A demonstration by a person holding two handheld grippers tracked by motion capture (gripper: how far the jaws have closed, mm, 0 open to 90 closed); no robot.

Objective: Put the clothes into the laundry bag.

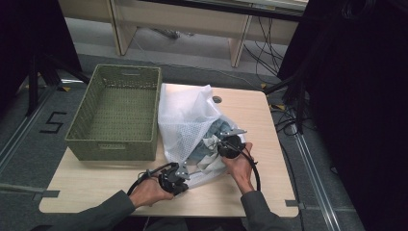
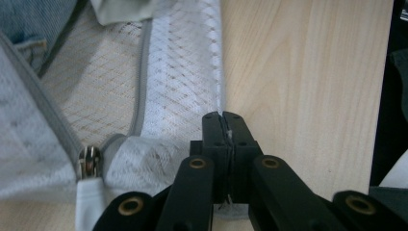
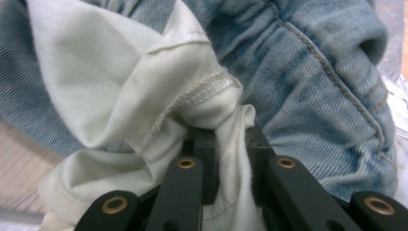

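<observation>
Beside mesh bag (image 1: 185,120), green basket (image 1: 115,113).

Overhead forward-down on table (image 1: 269,120); gripper cameras close on mesh bag (image 2: 183,72).

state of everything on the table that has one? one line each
Mesh laundry bag: unzipped, open, lying on the table.
Zipper pull: at the end of the open zip.
Jeans: bunched inside the bag.
White garment: crumpled, pinched.
Green basket: upright, empty.
Left gripper: shut on the bag's edge.
Right gripper: shut on the white garment.
</observation>
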